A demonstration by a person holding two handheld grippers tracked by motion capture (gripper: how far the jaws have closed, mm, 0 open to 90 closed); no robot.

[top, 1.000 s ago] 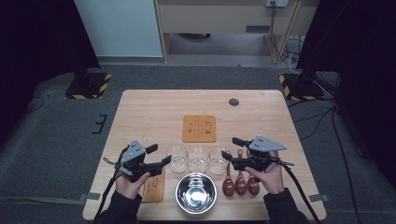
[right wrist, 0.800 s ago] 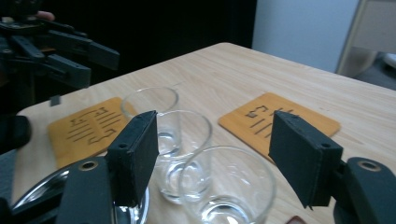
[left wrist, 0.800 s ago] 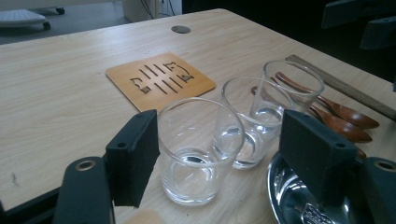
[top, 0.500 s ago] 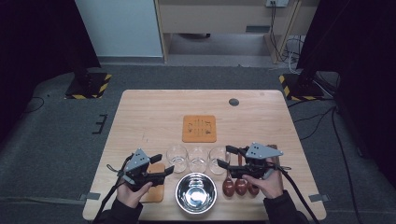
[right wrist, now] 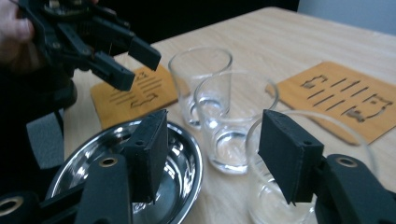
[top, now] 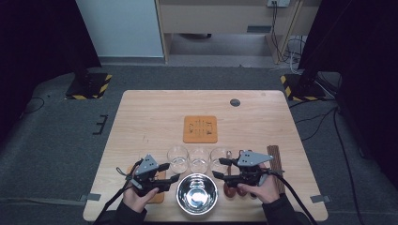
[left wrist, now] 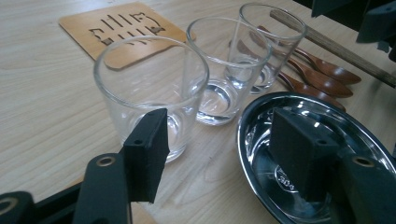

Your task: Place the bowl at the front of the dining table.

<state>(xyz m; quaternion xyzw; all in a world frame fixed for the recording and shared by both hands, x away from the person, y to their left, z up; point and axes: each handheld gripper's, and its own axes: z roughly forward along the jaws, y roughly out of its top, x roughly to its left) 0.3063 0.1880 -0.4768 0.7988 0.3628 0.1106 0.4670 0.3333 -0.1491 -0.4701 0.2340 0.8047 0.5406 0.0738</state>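
Approach step: left gripper [top: 172, 171] and right gripper [top: 217, 167], jaws half-open, just closing and empty, flank the bowl [top: 197, 193]; next, seat pads on its rim.

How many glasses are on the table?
3, in a row behind the bowl: left glass, middle glass, right glass. None looks hidden.

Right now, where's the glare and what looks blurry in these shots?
High view: the steel bowl throws bright reflections and the room around the table is dark. Left gripper view: glare streaks the bowl's rim, and the wooden spoons are soft. Right gripper view: the nearest glass blurs behind the jaws.
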